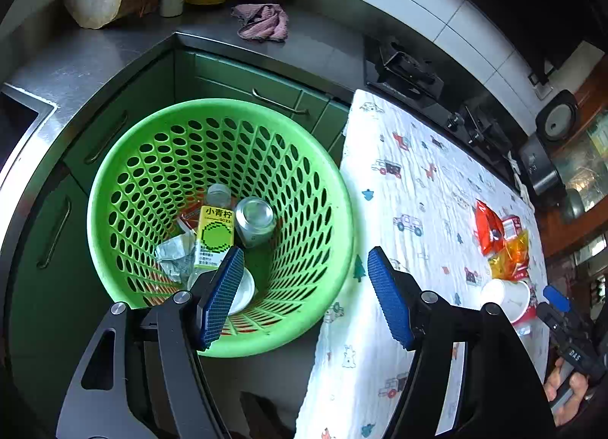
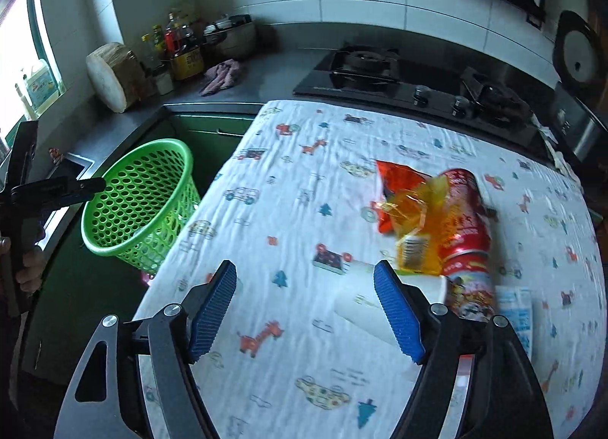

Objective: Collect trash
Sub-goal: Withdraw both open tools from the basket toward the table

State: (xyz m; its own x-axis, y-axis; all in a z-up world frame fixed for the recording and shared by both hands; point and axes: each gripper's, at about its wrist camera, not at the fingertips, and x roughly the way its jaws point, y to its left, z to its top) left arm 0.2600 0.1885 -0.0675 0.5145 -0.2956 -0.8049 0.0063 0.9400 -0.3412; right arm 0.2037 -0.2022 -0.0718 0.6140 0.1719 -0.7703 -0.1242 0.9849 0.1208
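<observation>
Hovering nearest: left hand-held gripper (image 1: 304,287), jaws apart with nothing between them, above the rim of the green basket (image 1: 334,211). Basket contents: white cup (image 1: 243,289), crumpled wrapper (image 1: 176,254), yellow-green drink carton (image 1: 214,235), silver can (image 1: 254,220), clear bottle (image 1: 218,194). Right hand-held gripper (image 2: 304,309), jaws also apart and gripping nothing, above the table (image 2: 288,211), which is covered by a printed cloth. Trash remaining on the table: white paper cup (image 2: 361,302) lying on its side just beside the right pad; blue-white packet (image 2: 515,309); red tub (image 2: 465,226); yellow wrapper (image 2: 416,233); orange-red bag (image 2: 395,188). Beyond: gas stove (image 2: 380,70), pink rag (image 2: 222,76).
</observation>
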